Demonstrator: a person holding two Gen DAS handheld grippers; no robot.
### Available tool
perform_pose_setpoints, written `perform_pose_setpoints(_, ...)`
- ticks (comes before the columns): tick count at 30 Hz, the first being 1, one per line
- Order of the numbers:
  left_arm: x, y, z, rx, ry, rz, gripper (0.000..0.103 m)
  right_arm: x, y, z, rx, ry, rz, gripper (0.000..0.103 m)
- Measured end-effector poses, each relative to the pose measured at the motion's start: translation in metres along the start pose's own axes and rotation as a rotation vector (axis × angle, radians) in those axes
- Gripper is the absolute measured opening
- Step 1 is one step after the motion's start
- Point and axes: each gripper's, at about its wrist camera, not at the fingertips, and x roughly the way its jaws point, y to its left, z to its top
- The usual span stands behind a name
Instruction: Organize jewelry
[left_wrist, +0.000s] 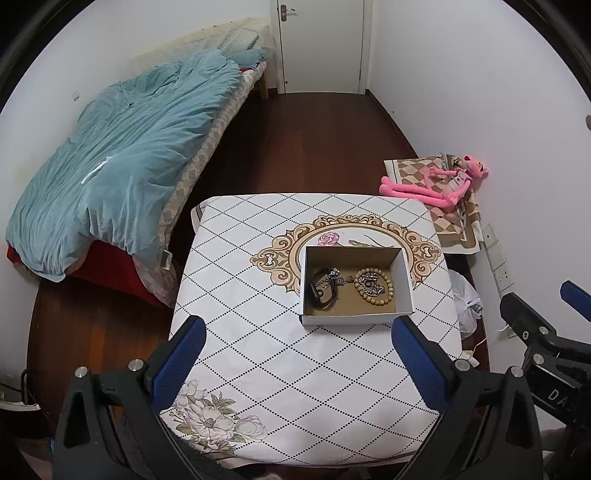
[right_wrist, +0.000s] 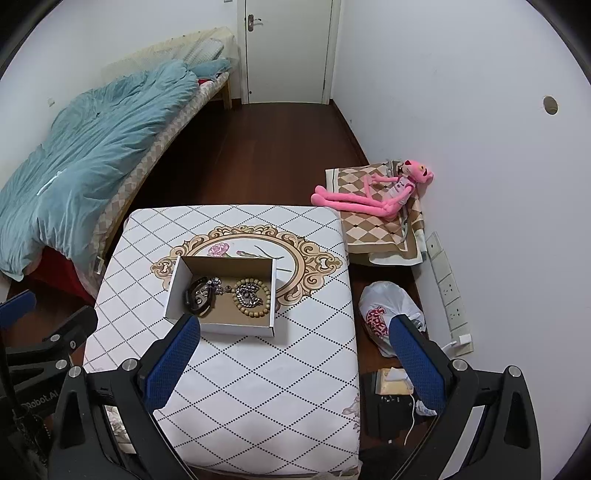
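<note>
An open cardboard box (left_wrist: 402, 275) (right_wrist: 175, 286) stands on the table with the diamond-pattern cloth (left_wrist: 258, 350) (right_wrist: 258, 369). Inside lie a black watch-like band (left_wrist: 323, 291) (right_wrist: 197, 299), a dark metal piece (left_wrist: 336, 277) (right_wrist: 214, 286), a wooden bead bracelet (left_wrist: 375, 290) (right_wrist: 253, 297) and a silver chain (left_wrist: 369, 284) (right_wrist: 247, 293) within it. My left gripper (left_wrist: 299, 362) is open and empty, held above the near part of the table, in front of the box. My right gripper (right_wrist: 295, 358) is open and empty, near the table's right edge.
A bed with a blue duvet (left_wrist: 122, 162) (right_wrist: 85, 147) stands to the left. A pink plush toy (left_wrist: 443, 184) (right_wrist: 373, 195) lies on a checked cloth at the right wall. A white plastic bag (right_wrist: 384, 314) sits on the floor by wall sockets (right_wrist: 448, 291). A closed door (left_wrist: 321, 44) is at the far end.
</note>
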Motion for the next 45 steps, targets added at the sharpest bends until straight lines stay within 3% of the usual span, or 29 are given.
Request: perform_pose_setpoints(45,0.0029,0.0017,0.0031,0.004,-0.004,-0.001,0.102,0.0057,0.0019,-0.0015,0.003,0.02,0.003,0.103)
